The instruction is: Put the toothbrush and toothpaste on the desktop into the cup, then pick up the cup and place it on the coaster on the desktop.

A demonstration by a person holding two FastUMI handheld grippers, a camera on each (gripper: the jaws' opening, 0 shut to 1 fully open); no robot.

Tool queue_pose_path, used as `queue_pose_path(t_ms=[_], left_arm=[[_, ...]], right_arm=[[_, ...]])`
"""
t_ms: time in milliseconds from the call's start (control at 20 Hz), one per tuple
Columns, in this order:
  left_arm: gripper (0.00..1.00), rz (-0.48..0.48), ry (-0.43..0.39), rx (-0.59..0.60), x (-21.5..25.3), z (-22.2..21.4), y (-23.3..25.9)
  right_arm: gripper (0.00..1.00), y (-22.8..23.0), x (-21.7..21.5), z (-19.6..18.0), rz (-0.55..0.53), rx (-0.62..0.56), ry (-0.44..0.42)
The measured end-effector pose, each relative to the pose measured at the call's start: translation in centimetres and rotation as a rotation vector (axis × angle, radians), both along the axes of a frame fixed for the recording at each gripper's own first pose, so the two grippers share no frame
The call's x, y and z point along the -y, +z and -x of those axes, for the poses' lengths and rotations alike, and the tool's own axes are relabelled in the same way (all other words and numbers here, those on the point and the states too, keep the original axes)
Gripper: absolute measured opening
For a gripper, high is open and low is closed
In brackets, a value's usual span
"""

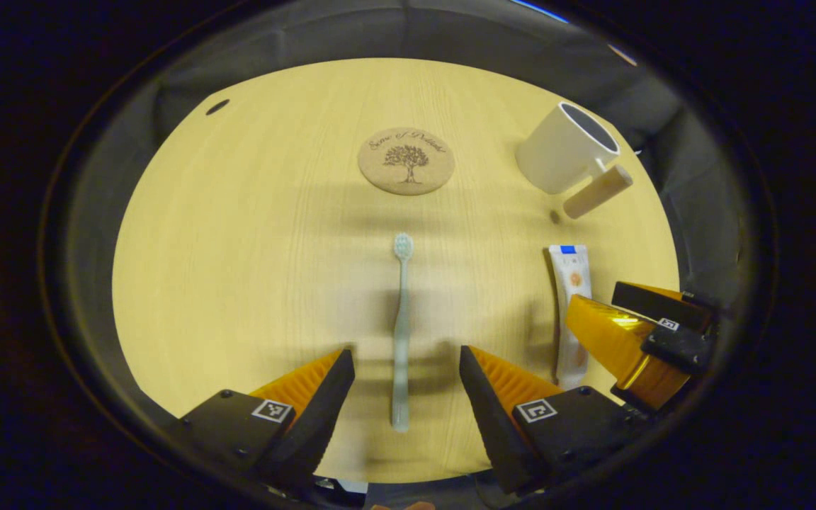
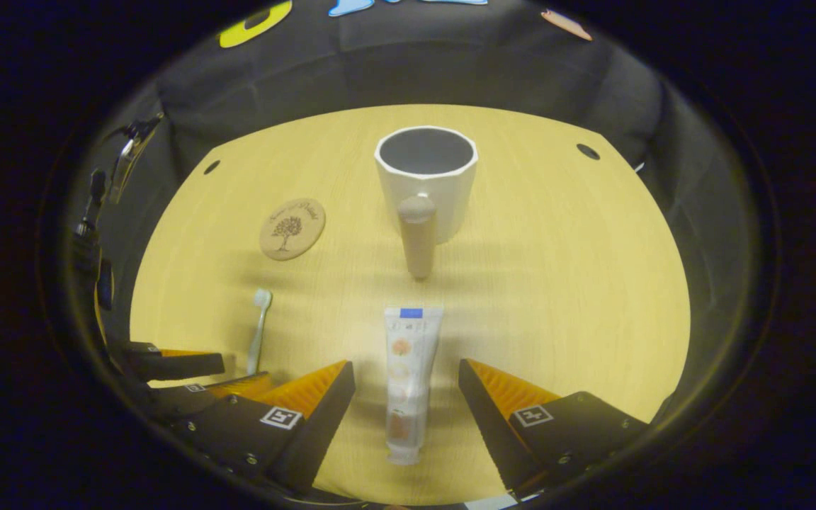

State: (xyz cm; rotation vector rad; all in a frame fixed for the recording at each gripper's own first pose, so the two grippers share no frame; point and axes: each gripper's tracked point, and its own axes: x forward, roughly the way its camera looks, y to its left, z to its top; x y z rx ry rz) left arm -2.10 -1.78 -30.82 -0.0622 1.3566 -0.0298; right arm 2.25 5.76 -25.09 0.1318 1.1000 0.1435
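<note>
Left hand-held gripper (image 1: pixel 406 379) open, straddling pale green plastic toothbrush (image 1: pixel 401 333) on light wooden tabletop (image 1: pixel 238 283). Right hand-held gripper (image 2: pixel 406 386) open, straddling white toothpaste tube (image 2: pixel 408 379). White ceramic cup (image 2: pixel 426 180) beyond tube; round cork coaster (image 2: pixel 292 228) left of cup.

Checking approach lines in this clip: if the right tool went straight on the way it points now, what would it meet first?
The right tool is open and straddles the toothpaste, lying flat on the desktop. Straight on, it would likely meet that tube first; beyond stands the cup, handle toward it. Height above the tube is unclear.
</note>
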Motion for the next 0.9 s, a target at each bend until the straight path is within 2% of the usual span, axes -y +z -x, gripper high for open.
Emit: queue_pose_path(t_ms=[250,550,700,800,850,900], left_arm=[[0.99,0.006,-0.004,-0.055,0.4,0.1,-1.1],[1.00,-0.037,-0.013,-0.073,-0.3,-0.1,-1.7],[0.94,-0.088,-0.010,-0.075,-0.9,-0.1,-1.9],[0.84,-0.095,-0.015,-0.054,-0.6,-0.1,-1.8],[0.79,-0.096,-0.014,-0.042,-0.4,-0.3,-1.8],[0.75,-0.096,-0.013,-0.033,-0.2,-0.4,-1.8]], right_arm=[[0.93,-1.3,0.1,-0.3,-0.001,-0.046,-0.005],[0.93,-2.5,0.1,-0.2,-0.006,-0.093,0.001],[0.88,-3.0,0.1,-0.2,0.001,-0.105,0.008],[0.84,-3.1,0.4,0.2,0.021,-0.122,0.013],[0.78,-3.4,0.3,0.1,0.022,-0.118,0.013],[0.78,-3.5,0.6,0.1,0.034,-0.117,0.009]])
